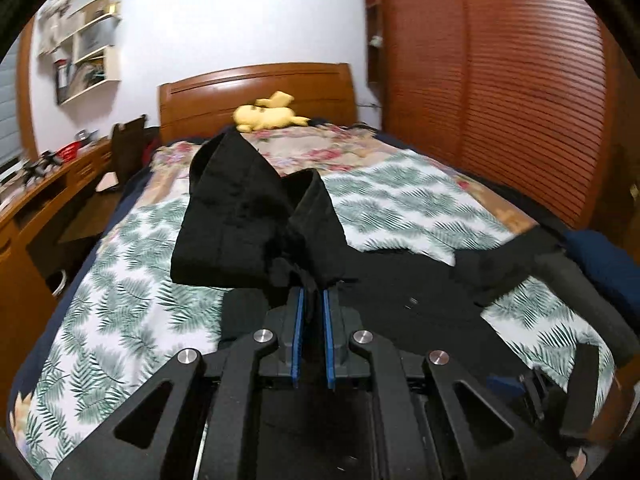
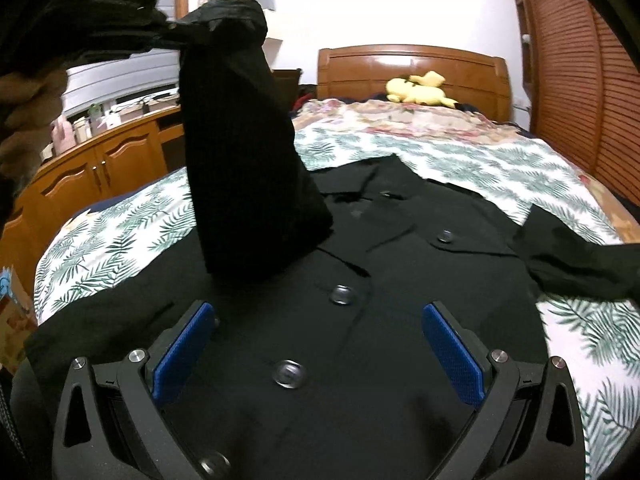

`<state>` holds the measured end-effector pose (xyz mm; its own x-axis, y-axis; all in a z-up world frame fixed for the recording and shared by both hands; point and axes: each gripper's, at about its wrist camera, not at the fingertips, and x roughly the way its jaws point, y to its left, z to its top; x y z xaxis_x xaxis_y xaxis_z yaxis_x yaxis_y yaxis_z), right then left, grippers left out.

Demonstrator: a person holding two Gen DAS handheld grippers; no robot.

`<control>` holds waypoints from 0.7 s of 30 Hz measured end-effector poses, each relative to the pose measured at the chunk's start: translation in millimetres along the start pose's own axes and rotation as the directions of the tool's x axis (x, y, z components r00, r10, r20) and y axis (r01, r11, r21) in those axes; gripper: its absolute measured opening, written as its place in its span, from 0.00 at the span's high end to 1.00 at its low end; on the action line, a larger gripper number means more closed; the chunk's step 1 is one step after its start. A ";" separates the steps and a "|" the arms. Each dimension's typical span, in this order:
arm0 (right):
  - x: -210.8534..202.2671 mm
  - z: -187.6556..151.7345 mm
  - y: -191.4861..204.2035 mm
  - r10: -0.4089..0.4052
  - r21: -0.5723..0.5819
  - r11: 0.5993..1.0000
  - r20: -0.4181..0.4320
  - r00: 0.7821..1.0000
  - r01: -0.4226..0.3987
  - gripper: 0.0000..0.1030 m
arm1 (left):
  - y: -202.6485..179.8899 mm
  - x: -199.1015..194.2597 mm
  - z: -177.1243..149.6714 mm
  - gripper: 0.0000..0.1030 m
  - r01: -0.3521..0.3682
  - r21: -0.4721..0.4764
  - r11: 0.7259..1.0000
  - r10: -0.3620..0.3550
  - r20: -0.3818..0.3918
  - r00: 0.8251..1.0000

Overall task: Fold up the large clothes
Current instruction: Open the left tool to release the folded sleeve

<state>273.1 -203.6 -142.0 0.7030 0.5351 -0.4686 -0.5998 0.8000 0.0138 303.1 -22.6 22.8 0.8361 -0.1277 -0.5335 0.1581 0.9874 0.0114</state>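
Black fabric makes up the coat (image 2: 384,280), which lies front-up across the near part of the bed (image 2: 460,160), its collar toward the far end and its row of buttons (image 2: 341,294) running down the middle toward the camera. The bed carries a white cover with a green leaf print (image 1: 120,300); a flowered quilt (image 1: 320,148) covers the far part, up to the wooden headboard (image 1: 256,88).

The left gripper (image 1: 311,296) is clenched on the cuff end of one sleeve (image 1: 248,216). Its blue pads (image 1: 297,332) stand almost together with black fabric pinched between them. In the right wrist view this sleeve (image 2: 240,140) rises as a tall column from the left shoulder area of the coat, with the left gripper gripping its top at the upper left.

The right gripper (image 2: 320,356) is released. Its blue pads (image 2: 184,352) are spread wide, one to each side of the button row, above the coat's lower front. Nothing is between them, and whether they touch the fabric cannot be told.

The other sleeve (image 2: 580,264) lies flat on the bed, extended to the right of the coat body.

A yellow plush toy (image 2: 420,90) rests at the far end of the bed against the headboard. A slatted wooden wardrobe (image 1: 500,80) stands along the right side. A wooden desk (image 1: 36,200) and cabinets (image 2: 100,168) stand along the left.
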 end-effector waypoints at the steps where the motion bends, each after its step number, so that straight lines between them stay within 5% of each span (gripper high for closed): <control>1: -3.1 -1.6 -3.5 -0.010 0.007 1.000 0.001 1.000 0.010 0.00 | -6.9 0.2 -1.2 0.91 0.013 0.008 1.000 -0.013 -0.004 1.000; 9: -28.5 3.0 -10.4 -0.094 0.055 0.994 0.004 0.996 0.094 0.00 | -42.9 -9.4 -33.3 0.90 0.048 0.053 0.997 -0.047 -0.018 0.999; 15: -39.3 1.9 -7.9 -0.137 0.094 0.986 -0.004 0.991 0.136 0.00 | -50.8 -11.5 -58.4 0.57 0.107 0.046 0.993 -0.104 -0.051 0.993; 21: -53.2 0.1 12.4 -0.152 0.072 0.986 -0.002 0.988 0.152 0.00 | -54.9 -37.1 -77.8 0.31 0.110 0.068 0.992 -0.111 0.014 0.994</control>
<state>228.3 -222.1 -116.9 0.7851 0.4065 -0.4673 -0.4567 0.8896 0.0064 222.6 -64.8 -23.8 0.8207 -0.2376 -0.5197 0.2843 0.9587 0.0108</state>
